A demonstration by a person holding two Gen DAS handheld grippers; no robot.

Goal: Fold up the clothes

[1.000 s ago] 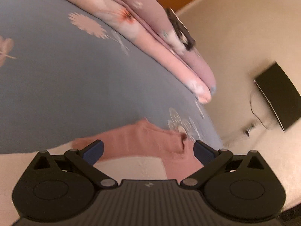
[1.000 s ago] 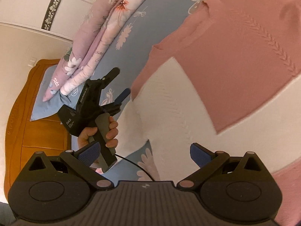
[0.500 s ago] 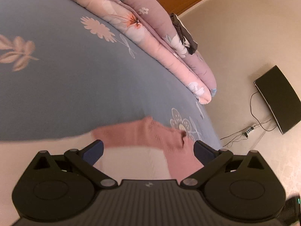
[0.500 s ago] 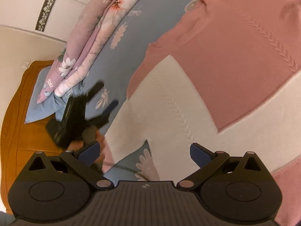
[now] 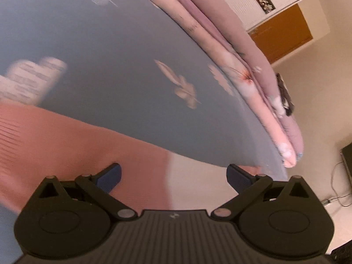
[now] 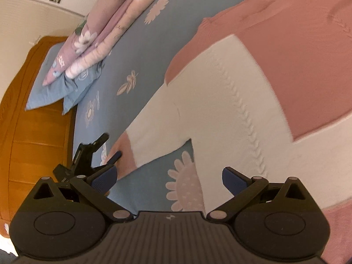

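A pink and white knit sweater (image 6: 253, 88) lies spread flat on the blue flowered bedsheet (image 6: 140, 50). One sleeve (image 6: 158, 132) runs toward its pink cuff (image 6: 125, 151). In the right wrist view my left gripper (image 6: 110, 146) is open at that cuff, with one finger over the pink fabric. In the left wrist view the pink and white sleeve (image 5: 110, 149) passes under the open left gripper (image 5: 173, 173). My right gripper (image 6: 168, 179) is open above bare sheet, just below the sleeve and beside the sweater's white body, with nothing between its fingers.
A folded pink floral quilt (image 5: 253, 77) lies along the far side of the bed. Blue pillows (image 6: 55, 83) rest against a wooden headboard (image 6: 33, 121). Past the bed edge there is cream floor with a dark flat device (image 5: 347, 160) and cables.
My left gripper has travelled along the sleeve from near the shoulder to the pink cuff, and its view has swung. The right gripper has shifted slightly. Both remain open.
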